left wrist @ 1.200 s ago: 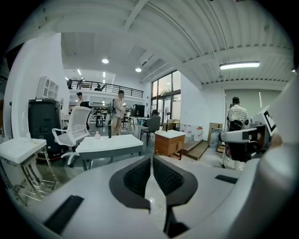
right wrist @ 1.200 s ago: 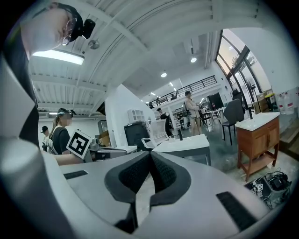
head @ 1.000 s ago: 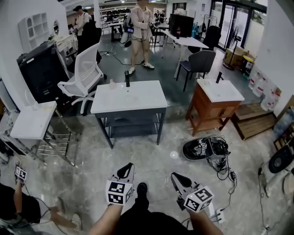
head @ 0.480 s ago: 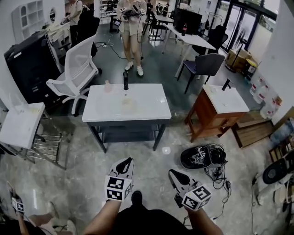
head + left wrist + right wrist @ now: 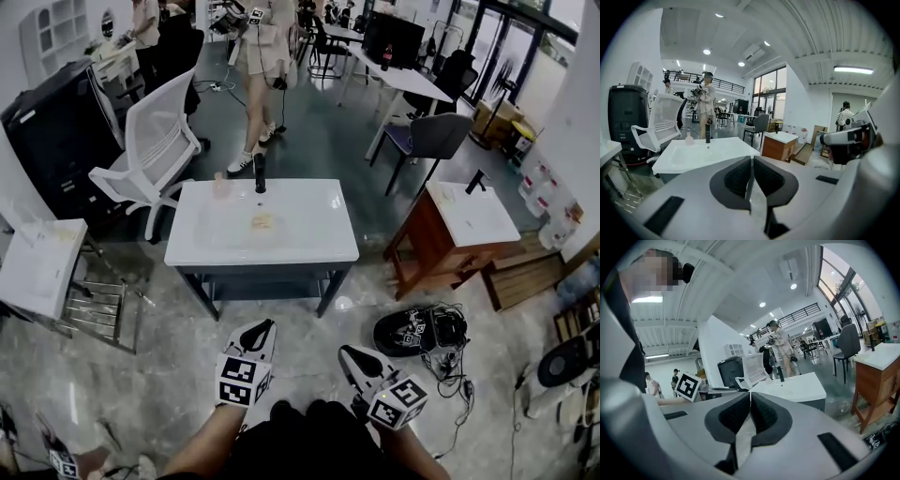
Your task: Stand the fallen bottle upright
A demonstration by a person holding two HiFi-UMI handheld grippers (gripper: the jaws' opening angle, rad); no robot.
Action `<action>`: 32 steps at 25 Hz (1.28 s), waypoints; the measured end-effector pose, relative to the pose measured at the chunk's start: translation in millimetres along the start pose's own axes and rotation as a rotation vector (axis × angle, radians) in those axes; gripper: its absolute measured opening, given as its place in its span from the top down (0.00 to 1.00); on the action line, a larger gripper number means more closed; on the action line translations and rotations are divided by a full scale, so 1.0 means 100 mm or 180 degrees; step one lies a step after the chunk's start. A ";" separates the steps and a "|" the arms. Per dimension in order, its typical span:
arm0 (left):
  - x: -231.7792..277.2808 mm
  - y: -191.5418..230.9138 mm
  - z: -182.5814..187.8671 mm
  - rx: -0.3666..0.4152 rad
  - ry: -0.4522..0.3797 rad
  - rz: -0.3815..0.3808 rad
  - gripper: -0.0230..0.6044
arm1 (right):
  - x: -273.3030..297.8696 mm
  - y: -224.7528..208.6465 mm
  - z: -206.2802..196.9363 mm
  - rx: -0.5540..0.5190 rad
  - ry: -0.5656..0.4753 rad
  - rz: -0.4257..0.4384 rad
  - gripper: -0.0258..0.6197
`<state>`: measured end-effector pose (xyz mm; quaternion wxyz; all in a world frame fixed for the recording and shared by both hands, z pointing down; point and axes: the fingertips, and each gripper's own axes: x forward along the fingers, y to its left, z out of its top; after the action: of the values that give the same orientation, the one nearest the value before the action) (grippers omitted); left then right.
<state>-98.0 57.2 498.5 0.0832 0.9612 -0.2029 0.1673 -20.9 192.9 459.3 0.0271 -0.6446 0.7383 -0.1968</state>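
Observation:
A white sink-top table [image 5: 309,246] stands ahead of me. At its far edge a black faucet [image 5: 260,173] rises, and a small pale pink bottle [image 5: 220,186] stands just left of it, upright in the left gripper view [image 5: 689,138]. A small yellowish thing [image 5: 262,222] lies in the basin; I cannot tell what it is. My left gripper [image 5: 261,327] and right gripper [image 5: 348,353] hover over the floor well short of the table. Both are shut with nothing between their pads [image 5: 740,176] [image 5: 761,416].
A white office chair [image 5: 150,155] and a black cabinet [image 5: 52,122] stand left of the table, with a white trolley [image 5: 37,267] nearer. A wooden cabinet [image 5: 459,234] is to the right. Cables and a black device [image 5: 417,330] lie on the floor. A person [image 5: 258,56] stands behind the table.
The table has come nearer and lower in the head view as I walked toward it with both grippers. The person behind the table has stepped. Both grippers stay shut.

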 end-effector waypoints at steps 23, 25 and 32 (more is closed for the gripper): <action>2.37 0.51 1.10 -0.0313 0.0002 0.1263 0.91 | 1.40 -2.65 1.02 -0.0314 0.0581 0.1340 0.93; 2.47 0.56 1.14 -0.0300 0.0022 0.1334 0.91 | 1.56 -2.76 1.05 -0.0317 0.0628 0.1443 0.93; 2.49 1.01 0.94 -0.0527 0.0196 0.1660 0.91 | 2.24 -2.63 1.11 -0.0345 0.0778 0.1844 0.93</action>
<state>101.7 -145.7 509.1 0.1217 0.8609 -0.4538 0.1951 221.4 -75.3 490.8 -0.0414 -0.3796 0.8983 -0.2173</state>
